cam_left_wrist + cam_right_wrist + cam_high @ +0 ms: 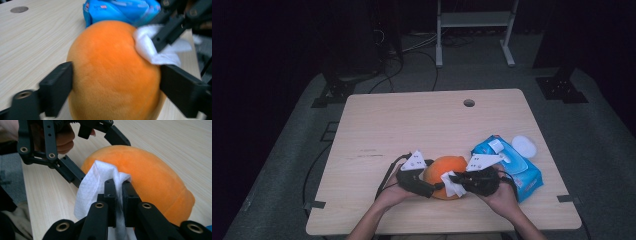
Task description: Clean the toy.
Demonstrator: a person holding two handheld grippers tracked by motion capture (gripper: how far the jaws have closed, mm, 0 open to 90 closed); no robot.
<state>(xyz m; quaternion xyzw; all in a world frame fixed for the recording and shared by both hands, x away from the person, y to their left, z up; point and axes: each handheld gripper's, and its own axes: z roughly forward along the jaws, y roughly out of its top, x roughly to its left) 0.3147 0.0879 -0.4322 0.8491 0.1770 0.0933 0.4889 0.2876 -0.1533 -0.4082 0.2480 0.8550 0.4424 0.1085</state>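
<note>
An orange plush toy (444,175) (112,75) (150,177), rounded like a fruit, lies on the wooden table (412,125) near the front edge. My left gripper (432,182) (116,75) straddles it, one black pad against each side. From the right comes my right gripper (457,182) (120,183), shut on a crumpled white wipe (454,187) (150,47) (92,185). That wipe rests against the toy's upper surface. In the right gripper view the left gripper (102,161) reaches around the toy's far end, with a hand behind it.
A blue pack of wet wipes (517,167) (120,10) lies just right of the toy, with a white round lid (524,146) behind it. A cable hole (469,103) (19,9) sits near the table's far edge. Bare wood stretches to the left and back.
</note>
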